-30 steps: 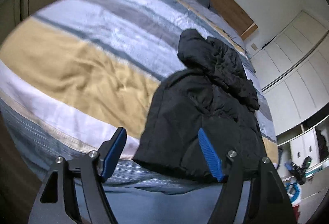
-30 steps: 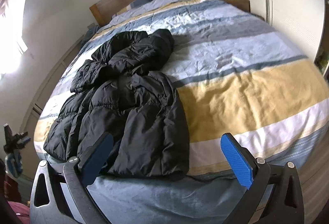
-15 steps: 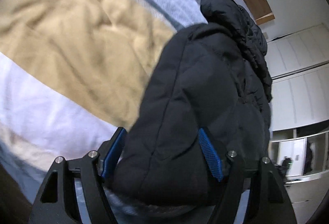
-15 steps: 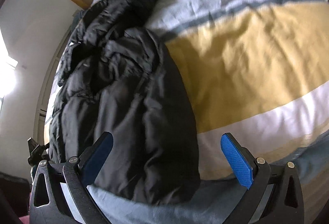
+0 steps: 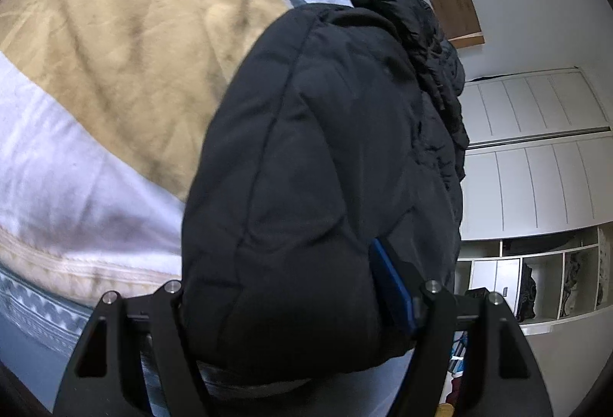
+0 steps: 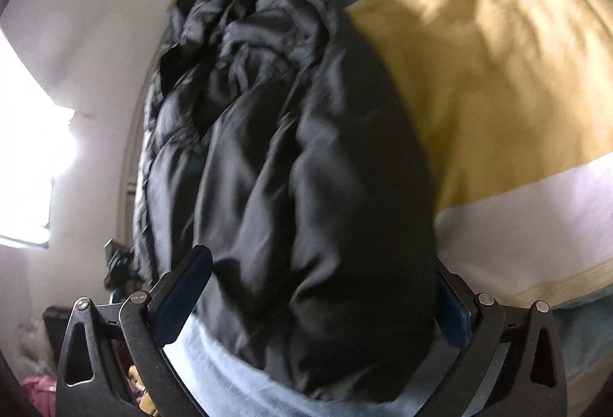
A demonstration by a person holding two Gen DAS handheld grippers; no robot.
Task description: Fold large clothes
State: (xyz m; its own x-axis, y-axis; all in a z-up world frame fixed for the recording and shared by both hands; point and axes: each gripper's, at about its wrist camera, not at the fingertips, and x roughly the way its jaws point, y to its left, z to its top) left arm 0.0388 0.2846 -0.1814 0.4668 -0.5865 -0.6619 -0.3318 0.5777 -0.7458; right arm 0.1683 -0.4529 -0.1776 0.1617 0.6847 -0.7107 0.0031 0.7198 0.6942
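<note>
On the near edge of a bed with a striped quilt of mustard, white, grey and blue bands lies a black quilted puffer jacket with a hood, crumpled, its hem toward the cameras and its hood toward the wooden headboard. A second ago both views looked across the whole bed from higher up; now both grippers have come down close, and the jacket fills each view. The left gripper has its jaws spread wide with the hem's corner bulging between them; the blue pads do not visibly squeeze it. The right gripper likewise has its jaws apart, straddling the hem's other side, not clamped. White wardrobe doors stand beyond. Judging by this, the approach is finished and closing on both hem corners seems next; folding itself has not begun.
</note>
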